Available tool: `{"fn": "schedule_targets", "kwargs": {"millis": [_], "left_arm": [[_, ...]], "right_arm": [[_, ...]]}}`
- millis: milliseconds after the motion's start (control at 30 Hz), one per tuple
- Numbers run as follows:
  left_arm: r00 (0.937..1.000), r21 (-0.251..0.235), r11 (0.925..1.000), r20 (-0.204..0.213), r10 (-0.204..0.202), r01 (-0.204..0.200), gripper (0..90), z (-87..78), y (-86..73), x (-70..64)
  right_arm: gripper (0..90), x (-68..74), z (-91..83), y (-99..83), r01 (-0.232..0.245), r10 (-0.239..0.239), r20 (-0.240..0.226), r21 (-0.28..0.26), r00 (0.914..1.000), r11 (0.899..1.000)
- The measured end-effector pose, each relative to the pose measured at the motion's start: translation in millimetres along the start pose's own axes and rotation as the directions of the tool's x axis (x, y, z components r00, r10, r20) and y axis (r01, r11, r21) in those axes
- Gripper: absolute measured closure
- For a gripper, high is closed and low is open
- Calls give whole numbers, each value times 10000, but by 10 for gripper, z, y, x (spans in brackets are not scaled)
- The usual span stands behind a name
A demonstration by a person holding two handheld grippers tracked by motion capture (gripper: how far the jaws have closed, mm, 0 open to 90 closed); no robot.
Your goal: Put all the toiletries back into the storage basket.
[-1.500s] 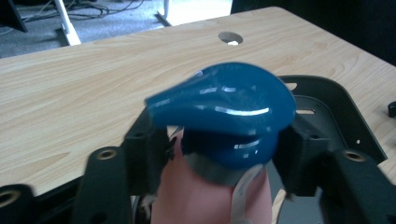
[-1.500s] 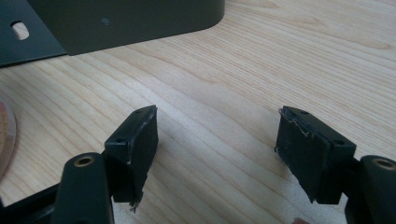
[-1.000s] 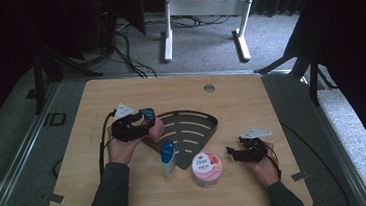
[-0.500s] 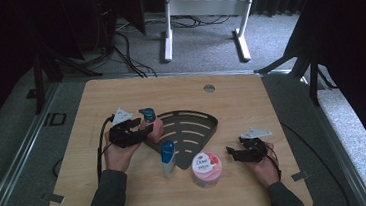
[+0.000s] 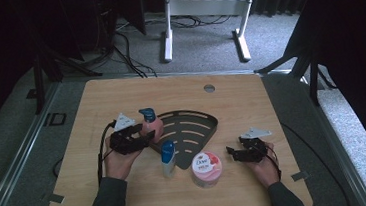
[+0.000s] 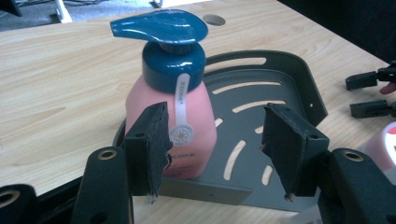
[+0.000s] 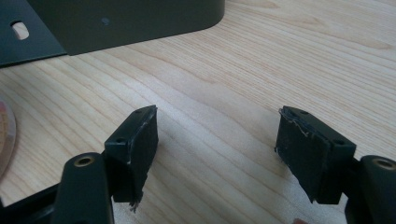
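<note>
L gripper (image 6: 215, 144): jaws apart, nothing clamped; in own view L pad just beside pink pump bottle's (image 6: 180, 121) lower front, contact hard to tell; R pad over the rack floor, clear of bottle.
L hand (image 5: 121, 161): forearm in from bottom-left of high view, wrist angled up-right, gripper (image 5: 146, 136) aimed at bottle (image 5: 150, 126).
Pump bottle: upright, blue pump head, standing on L end of dark slotted corner rack (image 5: 193, 132).
R gripper (image 7: 215, 154): jaws wide apart, empty, low over bare wood tabletop (image 7: 261, 70); rack wall (image 7: 140, 21) ahead.
R hand (image 5: 264, 163): forearm in from bottom-right, gripper (image 5: 233, 154) pointing left toward Dove jar (image 5: 206, 168).
Small blue-cap bottle (image 5: 168, 158): upright, near rack's front edge, between L hand & jar.
</note>
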State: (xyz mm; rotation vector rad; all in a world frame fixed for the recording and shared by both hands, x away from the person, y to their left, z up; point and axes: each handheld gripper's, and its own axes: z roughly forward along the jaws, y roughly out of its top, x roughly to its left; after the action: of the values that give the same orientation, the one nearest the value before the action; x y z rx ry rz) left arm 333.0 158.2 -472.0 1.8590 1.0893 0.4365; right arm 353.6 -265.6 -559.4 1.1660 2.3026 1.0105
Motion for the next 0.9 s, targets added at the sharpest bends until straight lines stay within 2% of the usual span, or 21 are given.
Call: {"fn": "schedule_targets", "kwargs": {"millis": [667,900], "left_arm": [[9995,-144,9997,256,205,-201,416,-218,-16,-229],[9993,-274,9995,343,150,-141,415,-289,-44,-287]], "right_arm": [[293,2,0,0,-30,30,-2,7,10000,10000],[293,0,0,0,1,-1,0,2,10000,10000]]}}
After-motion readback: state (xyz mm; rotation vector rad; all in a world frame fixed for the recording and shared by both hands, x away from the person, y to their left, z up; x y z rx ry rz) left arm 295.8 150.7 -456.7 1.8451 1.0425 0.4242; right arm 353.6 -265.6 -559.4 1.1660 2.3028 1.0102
